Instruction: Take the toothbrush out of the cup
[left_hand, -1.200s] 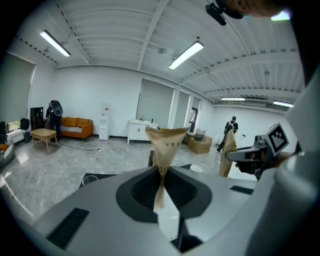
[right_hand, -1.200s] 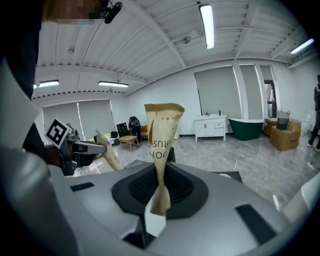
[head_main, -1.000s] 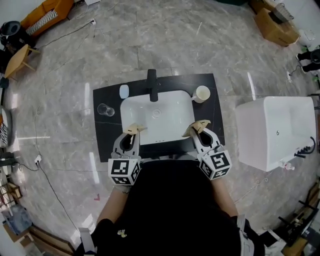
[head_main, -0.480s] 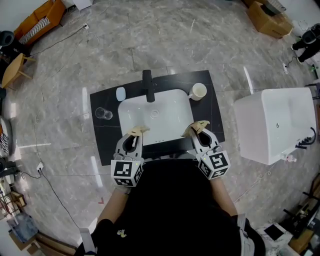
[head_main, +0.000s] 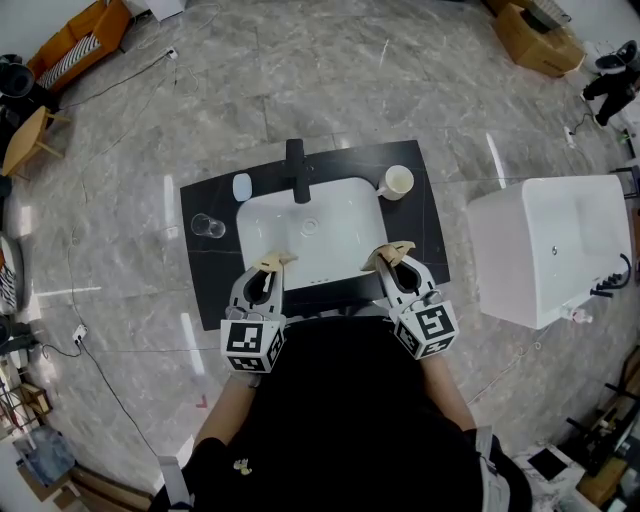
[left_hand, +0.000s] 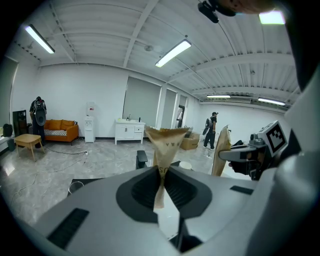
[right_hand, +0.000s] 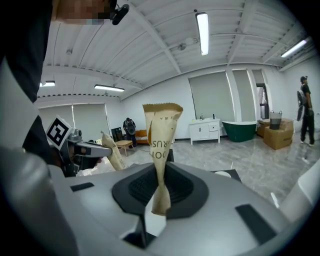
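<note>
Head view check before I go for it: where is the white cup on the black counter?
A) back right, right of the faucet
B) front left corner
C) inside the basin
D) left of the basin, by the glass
A: the white cup stands at the back right of the counter, right of the faucet; the clear glass is the thing left of the basin.

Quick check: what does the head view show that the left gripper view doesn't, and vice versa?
Head view only: the person's torso and the white box right of the counter. Left gripper view only: ceiling lights and a white cabinet by the far wall. Both: faucet, cup, glass and the right tongs, shut.
</note>
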